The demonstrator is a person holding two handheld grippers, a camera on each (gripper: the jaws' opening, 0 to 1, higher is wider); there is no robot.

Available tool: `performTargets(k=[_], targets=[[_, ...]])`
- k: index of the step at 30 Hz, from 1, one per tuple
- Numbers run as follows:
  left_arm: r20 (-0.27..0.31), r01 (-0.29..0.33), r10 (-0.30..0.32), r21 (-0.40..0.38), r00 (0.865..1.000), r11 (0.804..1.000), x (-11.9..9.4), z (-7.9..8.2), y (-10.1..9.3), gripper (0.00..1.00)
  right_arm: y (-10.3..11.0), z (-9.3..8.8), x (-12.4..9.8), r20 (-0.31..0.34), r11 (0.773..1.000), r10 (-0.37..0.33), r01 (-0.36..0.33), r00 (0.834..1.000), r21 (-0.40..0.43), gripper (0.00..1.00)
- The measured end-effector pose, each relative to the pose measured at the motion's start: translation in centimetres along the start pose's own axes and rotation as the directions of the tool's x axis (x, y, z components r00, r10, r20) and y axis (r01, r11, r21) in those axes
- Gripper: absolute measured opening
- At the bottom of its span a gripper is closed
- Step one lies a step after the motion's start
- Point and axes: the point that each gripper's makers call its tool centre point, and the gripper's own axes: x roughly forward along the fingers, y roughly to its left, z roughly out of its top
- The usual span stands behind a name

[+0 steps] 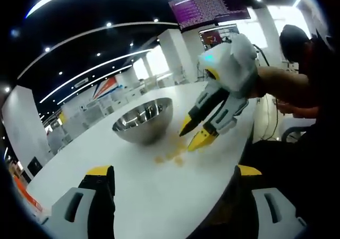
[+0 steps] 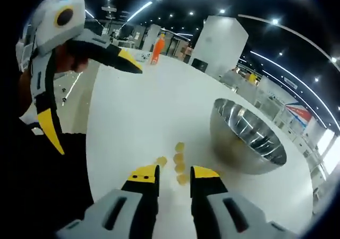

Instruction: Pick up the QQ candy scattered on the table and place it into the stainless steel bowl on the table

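On the white table (image 2: 138,117), a small cluster of yellow QQ candies (image 2: 179,164) lies just beside the stainless steel bowl (image 2: 247,138), whose inside is too reflective to show any contents. In the right gripper view, the right gripper (image 2: 175,174) hangs just over the candies with a narrow gap between its jaws, holding nothing. The left gripper (image 1: 172,171) has its jaws spread wide and empty. The candies blur into faint smudges in the left gripper view.
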Motion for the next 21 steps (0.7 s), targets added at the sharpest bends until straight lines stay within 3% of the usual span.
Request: performTargets(k=[8,14,21], targets=[[0.003,0.007,-0.007,0.001,1.000,1.000,0.0,0.2,-0.2,0.93,-0.6,-1.6,1.0,-0.010,0.998,-0.020,0.020,1.000,0.068,0.22],[0.010,0.015,-0.015,0.000,1.000,1.000,0.1,0.6,-0.2,0.93,0.1,-1.1,1.1,0.039,0.984,0.007,-0.013,0.999,0.179,0.19],[0.052,0.010,-0.011,0.003,0.999,1.000,0.4,1.5,0.4,0.93,0.4,-1.5,1.3,0.035,0.988,-0.029,0.024,0.999,0.151,0.13]])
